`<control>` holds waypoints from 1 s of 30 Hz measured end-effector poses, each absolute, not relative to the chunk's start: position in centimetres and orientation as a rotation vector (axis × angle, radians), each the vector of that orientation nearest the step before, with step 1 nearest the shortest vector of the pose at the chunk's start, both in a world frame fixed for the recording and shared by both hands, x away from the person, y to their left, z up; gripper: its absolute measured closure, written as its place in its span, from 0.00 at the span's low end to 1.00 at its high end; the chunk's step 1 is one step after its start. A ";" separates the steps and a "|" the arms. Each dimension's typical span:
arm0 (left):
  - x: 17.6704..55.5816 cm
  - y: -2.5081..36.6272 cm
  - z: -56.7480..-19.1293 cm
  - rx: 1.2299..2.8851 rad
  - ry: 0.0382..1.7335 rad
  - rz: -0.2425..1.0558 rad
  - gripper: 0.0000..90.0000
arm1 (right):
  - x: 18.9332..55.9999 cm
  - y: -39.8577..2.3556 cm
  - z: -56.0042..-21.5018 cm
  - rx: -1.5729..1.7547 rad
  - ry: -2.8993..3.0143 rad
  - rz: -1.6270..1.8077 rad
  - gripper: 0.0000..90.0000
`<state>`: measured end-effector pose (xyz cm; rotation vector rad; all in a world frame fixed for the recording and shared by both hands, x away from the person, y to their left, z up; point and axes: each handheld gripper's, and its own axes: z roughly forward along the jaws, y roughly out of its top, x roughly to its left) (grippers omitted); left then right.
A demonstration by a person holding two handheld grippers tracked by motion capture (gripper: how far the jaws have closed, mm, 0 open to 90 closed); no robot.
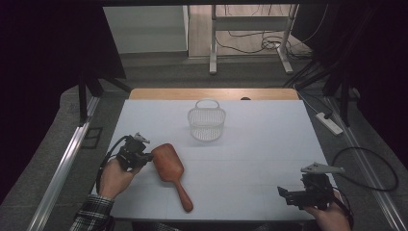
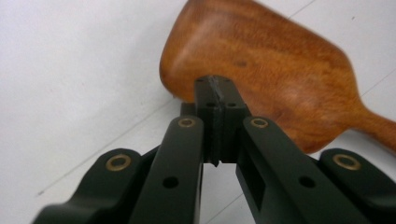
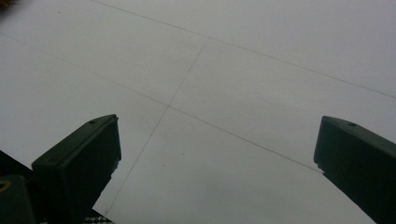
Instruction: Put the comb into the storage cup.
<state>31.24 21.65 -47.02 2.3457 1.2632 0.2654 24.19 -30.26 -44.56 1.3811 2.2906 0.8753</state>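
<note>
The left gripper (image 2: pixel 219 88), jaws pressed together on nothing, was set against the wooden hairbrush (image 1: pixel 171 171) lying on the table (image 1: pixel 260 159). A nudge toward the basket (image 1: pixel 207 123) seemed due next.

High view looks down—gripper views sit close, sharing the white table (image 1: pixel 250 159).

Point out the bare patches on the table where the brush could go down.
Widest free stretch: between the wooden brush and the right tongs, below the white basket. Both far corners of the table beside the basket are bare too. It is crowded at the near left, where the shut left tongs meet the brush head.
</note>
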 end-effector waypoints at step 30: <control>33.8 20.3 -50.0 2.472 1.344 0.199 0.99 | 24.3 -30.2 -44.6 1.380 2.300 0.864 0.02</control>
